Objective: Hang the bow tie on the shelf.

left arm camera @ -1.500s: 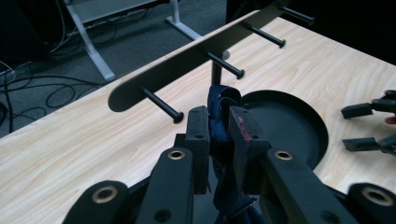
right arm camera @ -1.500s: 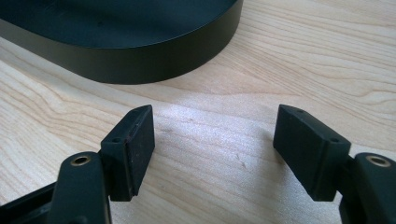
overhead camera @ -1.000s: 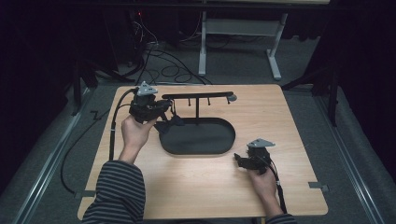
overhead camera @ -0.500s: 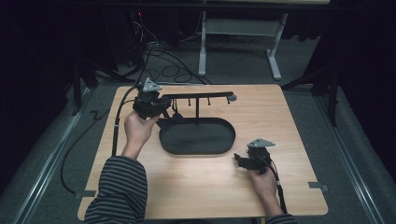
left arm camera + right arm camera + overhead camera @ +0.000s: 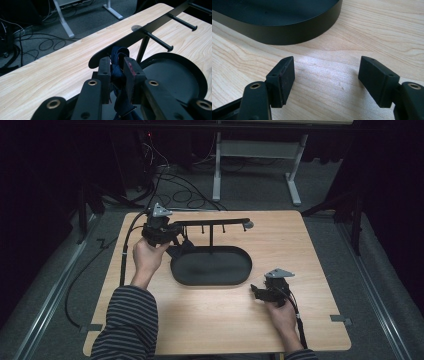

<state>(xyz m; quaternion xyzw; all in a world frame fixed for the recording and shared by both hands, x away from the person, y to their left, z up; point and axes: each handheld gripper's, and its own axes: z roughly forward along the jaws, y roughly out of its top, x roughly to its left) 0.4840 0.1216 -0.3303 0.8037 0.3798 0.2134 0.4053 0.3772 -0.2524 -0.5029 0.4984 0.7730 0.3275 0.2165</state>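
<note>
**Hanging the dark blue strap on the rack's left end**

Pinching of a dark blue strap (image 5: 119,72) is shown in the left gripper view: the left gripper (image 5: 117,68) has its jaws pressed nearly together on the fabric, and they have just been opening slightly, with the strap between the pads. The strap is held at the left tip of the crossbar (image 5: 140,35), at about 10 o'clock from the oval tray (image 5: 180,275) in the high view, where the left gripper (image 5: 161,231) is seen against the rack's end.

The step in hand is judged to be the placing of the strap onto the crossbar end. A controlled release is called for next, followed by a straight withdrawal, so that the fabric is not dragged off the tip.

The right gripper (image 5: 327,75) is kept with its jaws spread wide and nothing between them, low over the table (image 5: 374,32), at about 4 o'clock from the tray in the high view (image 5: 272,290).

Edges and clearances:
- The pegs (image 5: 157,41) project from the crossbar near the left jaws; contact is to be avoided.
- The table edge lies near at 9 o'clock of the left hand (image 5: 147,257).
- Open tabletop is available at 6 o'clock of the tray.
</note>
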